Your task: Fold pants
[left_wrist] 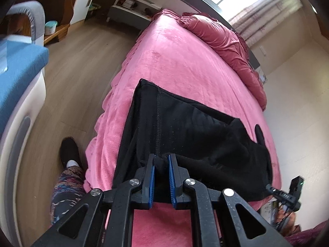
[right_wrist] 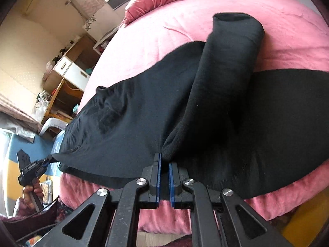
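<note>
The black pants [right_wrist: 127,127] are lying across the near end of the pink bed [left_wrist: 174,61], part of the cloth spreading flat and part lifting toward the two grippers. They are looking like thick, fleecy knit: soft and limp, sagging wherever nothing is supporting them, probably light enough but inclined to droop and slide out of line. One leg [right_wrist: 230,61] is standing up in a loose tube, its open cuff pointing toward the pillow end.

The left gripper [left_wrist: 161,162] is pinching a bunched edge by the stitched seam, its blue pads nearly together with cloth between them. The right gripper [right_wrist: 163,164] is closing down narrow on a thick fold of the leg.

I would judge hems, seams and the waistband the surest holds, since doubled cloth is bunching between the pads rather than slipping.

A wooden desk [left_wrist: 55,10] is standing beyond the bed.
</note>
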The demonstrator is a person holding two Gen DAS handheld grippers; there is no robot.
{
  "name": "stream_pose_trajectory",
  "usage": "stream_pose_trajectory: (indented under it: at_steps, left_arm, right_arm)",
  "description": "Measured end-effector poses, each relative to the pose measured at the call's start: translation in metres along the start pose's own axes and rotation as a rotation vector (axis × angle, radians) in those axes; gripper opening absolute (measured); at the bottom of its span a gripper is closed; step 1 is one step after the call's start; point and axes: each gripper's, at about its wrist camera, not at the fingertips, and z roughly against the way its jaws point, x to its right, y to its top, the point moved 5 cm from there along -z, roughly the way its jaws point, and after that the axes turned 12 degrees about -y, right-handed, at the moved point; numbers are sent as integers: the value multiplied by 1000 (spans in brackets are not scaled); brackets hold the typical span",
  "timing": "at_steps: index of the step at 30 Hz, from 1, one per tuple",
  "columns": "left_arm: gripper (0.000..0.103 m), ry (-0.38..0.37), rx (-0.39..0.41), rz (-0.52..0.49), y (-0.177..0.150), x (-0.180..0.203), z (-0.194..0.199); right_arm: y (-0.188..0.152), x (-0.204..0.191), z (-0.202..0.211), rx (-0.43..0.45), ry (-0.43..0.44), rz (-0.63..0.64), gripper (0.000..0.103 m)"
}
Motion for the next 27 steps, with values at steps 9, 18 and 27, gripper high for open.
stream_pose_trajectory:
  at_steps: [9,18,27]
  left_arm:
    - [25,45,-36,57,-10,-24,0]
    - [26,108,37,188,8,-33,38]
    - [35,8,-57,421,-37,-43,14]
  right_arm:
    - [-21,12,-36,-112,-45,4,6]
    - [-17,13,-44,-119,-72,40,7]
    - [-20,5,-50,-122,-80,39,7]
